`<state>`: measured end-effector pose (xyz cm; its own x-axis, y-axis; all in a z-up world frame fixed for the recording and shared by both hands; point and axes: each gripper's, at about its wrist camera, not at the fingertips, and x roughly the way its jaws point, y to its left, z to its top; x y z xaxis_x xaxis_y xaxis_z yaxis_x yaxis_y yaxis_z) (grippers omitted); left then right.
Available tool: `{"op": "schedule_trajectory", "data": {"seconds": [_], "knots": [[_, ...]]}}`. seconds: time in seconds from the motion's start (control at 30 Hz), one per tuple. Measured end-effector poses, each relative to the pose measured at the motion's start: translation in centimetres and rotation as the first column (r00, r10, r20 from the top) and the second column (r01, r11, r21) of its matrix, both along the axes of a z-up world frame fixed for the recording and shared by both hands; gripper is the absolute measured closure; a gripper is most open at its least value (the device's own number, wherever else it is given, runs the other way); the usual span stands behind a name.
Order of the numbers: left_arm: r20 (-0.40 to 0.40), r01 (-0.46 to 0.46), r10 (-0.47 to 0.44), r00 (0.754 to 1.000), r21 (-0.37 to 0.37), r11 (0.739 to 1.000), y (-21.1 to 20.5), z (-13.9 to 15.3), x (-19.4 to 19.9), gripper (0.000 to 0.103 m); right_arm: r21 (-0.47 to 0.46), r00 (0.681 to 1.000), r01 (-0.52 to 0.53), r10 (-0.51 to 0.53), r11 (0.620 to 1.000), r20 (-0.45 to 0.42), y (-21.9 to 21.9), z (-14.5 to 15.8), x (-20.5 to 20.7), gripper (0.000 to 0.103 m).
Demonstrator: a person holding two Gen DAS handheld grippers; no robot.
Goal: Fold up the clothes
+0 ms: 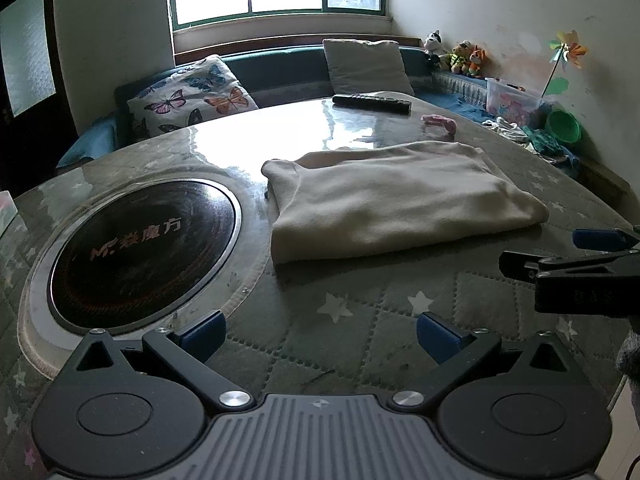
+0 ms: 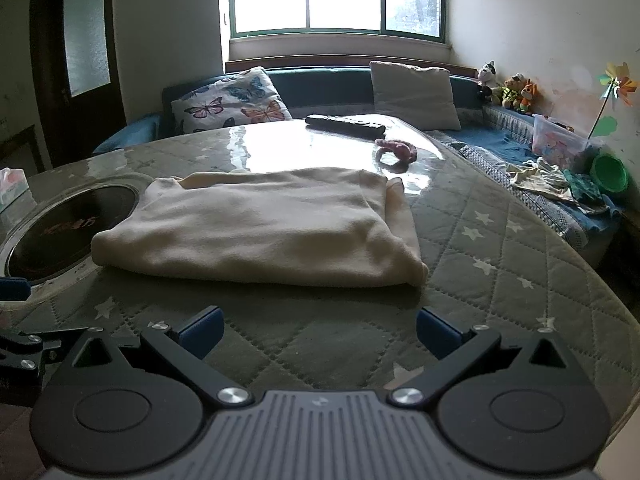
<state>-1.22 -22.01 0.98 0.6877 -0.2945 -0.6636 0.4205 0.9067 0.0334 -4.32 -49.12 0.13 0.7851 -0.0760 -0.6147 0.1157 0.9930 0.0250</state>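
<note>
We hold the left tongs (image 1: 320, 338) spread wide and empty above the quilted worktop (image 1: 360, 320); the folded cream garment (image 1: 392, 196) lies ahead of them and slightly to the right, well clear of the blue pads (image 1: 202, 334). We hold the right tongs (image 2: 320, 334) equally wide and empty; the garment (image 2: 264, 228) lies directly ahead of them, its near edge just beyond the fingertips, not touching. The garment rests flat on the worktop, beside the round black hotplate (image 1: 140, 256), overlapping its pale rim in the right wrist view. The hotplate bears pale lettering beginning "M" followed by Chinese characters; we cannot read it fully. A black remote control (image 1: 372, 103) and a pink item (image 1: 440, 123) lie beyond the garment.
</note>
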Motion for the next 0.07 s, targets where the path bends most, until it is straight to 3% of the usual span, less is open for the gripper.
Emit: {"op": "schedule_trajectory", "data": {"seconds": [0.07], "knots": [[-0.002,0.007,-0.007,1.0,-0.002,1.0,-0.09,-0.01,0.07,0.0,0.0,1.0,0.001,-0.001,1.0,-0.002,-0.03,-0.07,0.11,0.0]]}}
